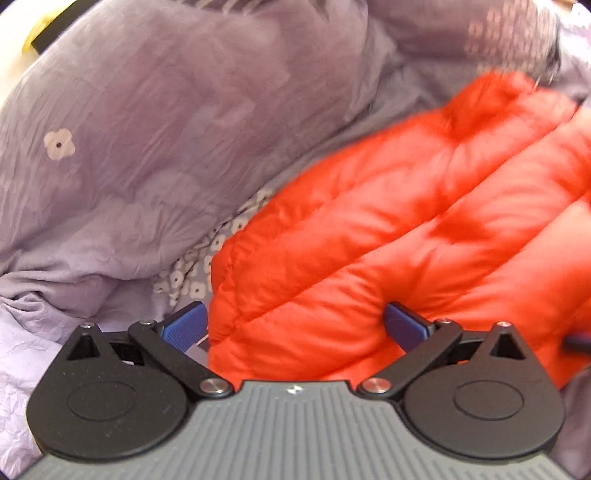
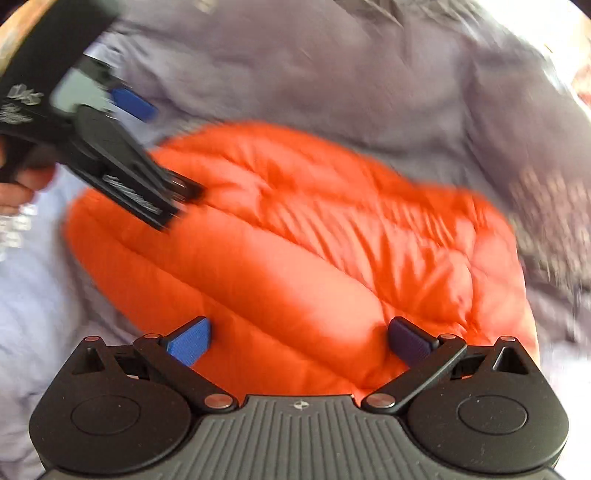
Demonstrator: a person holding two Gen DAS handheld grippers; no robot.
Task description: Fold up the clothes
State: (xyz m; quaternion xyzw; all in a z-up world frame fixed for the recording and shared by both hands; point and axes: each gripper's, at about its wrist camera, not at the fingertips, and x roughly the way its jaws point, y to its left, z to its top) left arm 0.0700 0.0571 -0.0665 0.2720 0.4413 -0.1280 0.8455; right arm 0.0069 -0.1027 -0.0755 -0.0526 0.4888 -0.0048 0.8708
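Observation:
An orange quilted puffer jacket (image 1: pixel 424 229) lies bunched on lilac bedding. In the left wrist view my left gripper (image 1: pixel 295 325) is open, its blue pads wide apart, with the jacket's near edge bulging between them. In the right wrist view my right gripper (image 2: pixel 299 339) is also open, pads spread on either side of a fold of the jacket (image 2: pixel 314 240). The left gripper (image 2: pixel 147 162) also shows in the right wrist view at upper left, reaching onto the jacket's far left edge. Both views are blurred by motion.
A crumpled lilac duvet (image 1: pixel 147 129) with white flower prints surrounds the jacket and rises behind it (image 2: pixel 332 66). A patterned grey garment (image 1: pixel 517 33) lies at the far right. A hand (image 2: pixel 18 188) holds the left gripper's handle.

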